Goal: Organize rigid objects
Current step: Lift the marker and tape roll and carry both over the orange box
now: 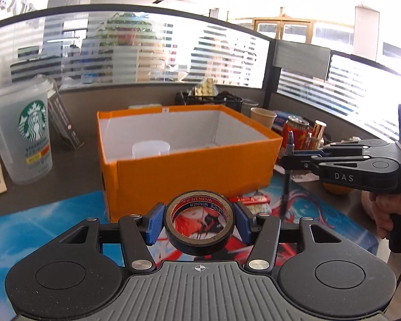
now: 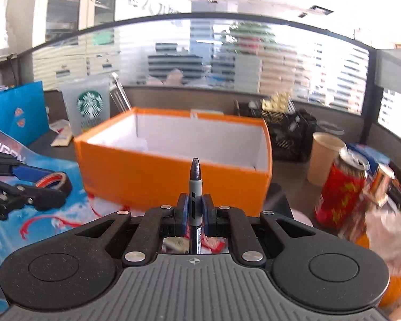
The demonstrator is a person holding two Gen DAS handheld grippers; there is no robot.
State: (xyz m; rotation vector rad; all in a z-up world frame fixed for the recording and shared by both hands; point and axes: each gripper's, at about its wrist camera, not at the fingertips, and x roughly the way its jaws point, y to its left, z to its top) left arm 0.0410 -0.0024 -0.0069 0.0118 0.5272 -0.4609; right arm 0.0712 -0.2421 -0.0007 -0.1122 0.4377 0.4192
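Here the left tool [image 1: 199,223] clamps a tape roll [image 1: 199,222], the right tool [image 2: 194,214] a marker [image 2: 194,187], orange box [image 1: 189,171] ahead.

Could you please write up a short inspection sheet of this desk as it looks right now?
Surface: grey desk with a blue printed mat.
Job's things: orange box, open; tape roll; marker.
Clutter: Starbucks cup, red can, paper cup, black crate.
Grippers: left gripper shut on tape roll; right gripper shut on marker, upright.
Cables: nothing seen.
Surroundings: striped glass partition.
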